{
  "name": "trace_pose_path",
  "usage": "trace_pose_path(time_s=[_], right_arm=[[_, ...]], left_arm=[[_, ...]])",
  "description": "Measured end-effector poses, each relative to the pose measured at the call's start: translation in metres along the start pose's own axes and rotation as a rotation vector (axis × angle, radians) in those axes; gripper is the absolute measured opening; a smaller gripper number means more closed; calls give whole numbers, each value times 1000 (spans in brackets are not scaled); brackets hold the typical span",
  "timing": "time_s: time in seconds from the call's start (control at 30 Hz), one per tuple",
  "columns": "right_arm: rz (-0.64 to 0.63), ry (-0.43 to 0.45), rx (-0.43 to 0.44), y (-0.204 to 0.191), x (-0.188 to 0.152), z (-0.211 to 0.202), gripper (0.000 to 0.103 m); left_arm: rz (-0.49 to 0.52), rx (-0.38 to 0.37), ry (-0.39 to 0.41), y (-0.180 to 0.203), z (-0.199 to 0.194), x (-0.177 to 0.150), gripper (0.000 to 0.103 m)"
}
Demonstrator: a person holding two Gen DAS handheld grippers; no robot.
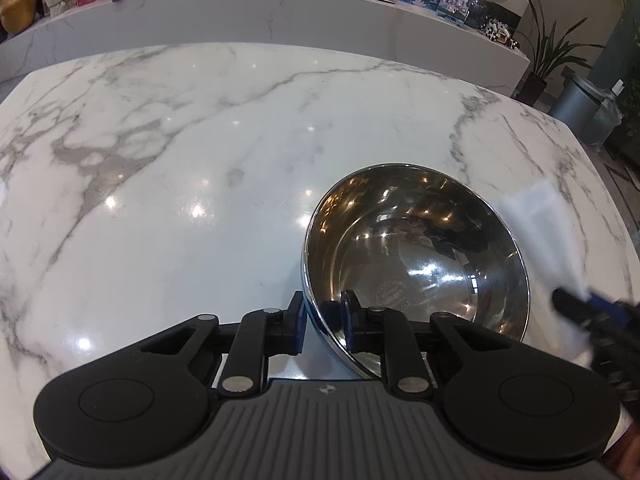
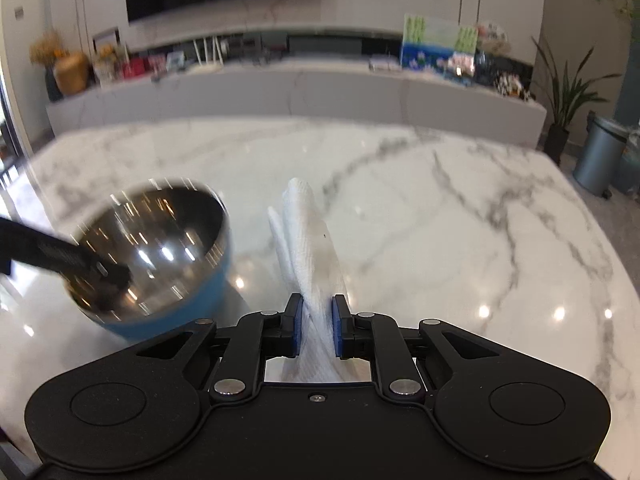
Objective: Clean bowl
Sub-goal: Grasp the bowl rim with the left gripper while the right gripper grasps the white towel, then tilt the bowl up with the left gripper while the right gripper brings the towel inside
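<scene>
My left gripper point(image 1: 323, 322) is clamped on the near rim of the steel bowl point(image 1: 416, 252), tilting it off the marble surface point(image 1: 200, 152); my right gripper point(image 2: 316, 322) pinches a folded white paper towel point(image 2: 308, 236), the bowl just to its left. I'd hold the tilt steady, bring the towel over the rim and wipe in firm circles

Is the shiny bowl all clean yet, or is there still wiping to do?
Not yet. Done: the left claw has gripped the rim of the steel bowl and tilted it, and the right claw is shut on a white paper towel. The towel is beside the bowl, not touching it. Left to do: wipe the inside, which looks shiny already.
</scene>
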State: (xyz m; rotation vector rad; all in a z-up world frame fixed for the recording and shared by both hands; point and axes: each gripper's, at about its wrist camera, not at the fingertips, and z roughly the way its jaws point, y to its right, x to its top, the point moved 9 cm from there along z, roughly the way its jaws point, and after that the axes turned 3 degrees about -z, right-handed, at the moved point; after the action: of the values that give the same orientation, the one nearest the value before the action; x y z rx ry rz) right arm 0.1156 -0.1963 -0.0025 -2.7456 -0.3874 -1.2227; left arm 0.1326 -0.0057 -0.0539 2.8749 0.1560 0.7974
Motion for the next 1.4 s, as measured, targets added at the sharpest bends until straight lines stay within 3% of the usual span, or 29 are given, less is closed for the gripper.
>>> trace_pose_path(time_s=[0.13, 0.3, 0.7, 1.1, 1.4], right_arm=[[-39, 50, 98, -26, 21, -18, 13], [-108, 21, 173, -57, 22, -12, 13], [-96, -78, 182, -59, -9, -2, 13], [-94, -166, 254, -67, -25, 16, 13], [-93, -158, 303, -72, -25, 7, 16]], left_arm=[[20, 18, 10, 5, 3, 1, 16], [25, 16, 7, 7, 0, -4, 16], [35, -39, 36, 19, -13, -9, 15], [111, -14, 48, 29, -19, -16, 13], [124, -4, 44, 33, -19, -20, 13]])
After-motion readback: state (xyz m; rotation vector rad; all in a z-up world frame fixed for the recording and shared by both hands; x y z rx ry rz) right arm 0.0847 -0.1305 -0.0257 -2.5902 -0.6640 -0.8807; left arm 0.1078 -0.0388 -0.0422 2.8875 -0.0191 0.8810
